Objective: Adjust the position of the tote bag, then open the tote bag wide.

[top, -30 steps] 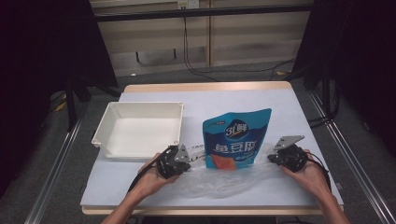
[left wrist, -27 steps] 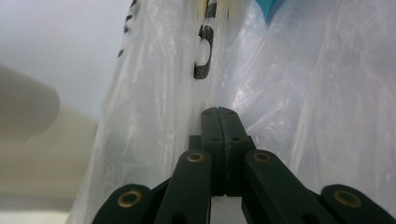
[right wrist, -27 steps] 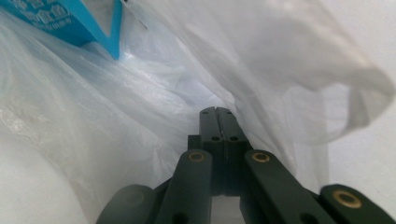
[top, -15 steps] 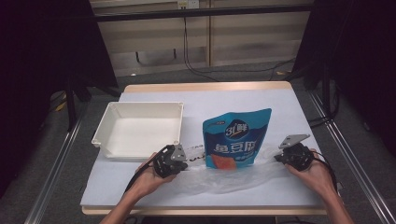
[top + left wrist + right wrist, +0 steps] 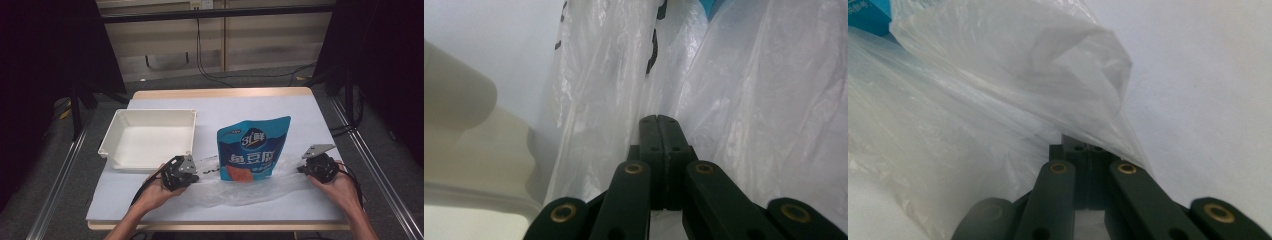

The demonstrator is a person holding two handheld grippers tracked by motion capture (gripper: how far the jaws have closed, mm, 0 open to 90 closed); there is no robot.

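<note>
The 2 grippers, left gripper (image 5: 191, 173) and right gripper (image 5: 304, 169), each clamp the clear plastic bag (image 5: 235, 187), stretching it around the blue pouch (image 5: 252, 150).

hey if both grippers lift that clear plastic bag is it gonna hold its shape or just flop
Likely flop: the clear plastic bag lies crumpled and wrinkled flat. It looks thin, so probably light and slippery. The blue pouch overlapping it may slide or shift when the left gripper and right gripper lift.

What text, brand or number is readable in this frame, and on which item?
"3L鲜": white logo on the dark roundel of the blue pouch.
"鱼豆腐": large white characters across the pouch's middle.
Small print at the pouch's top left: too small to read.
Black print on the clear plastic bag: crumpled, unreadable.
</note>
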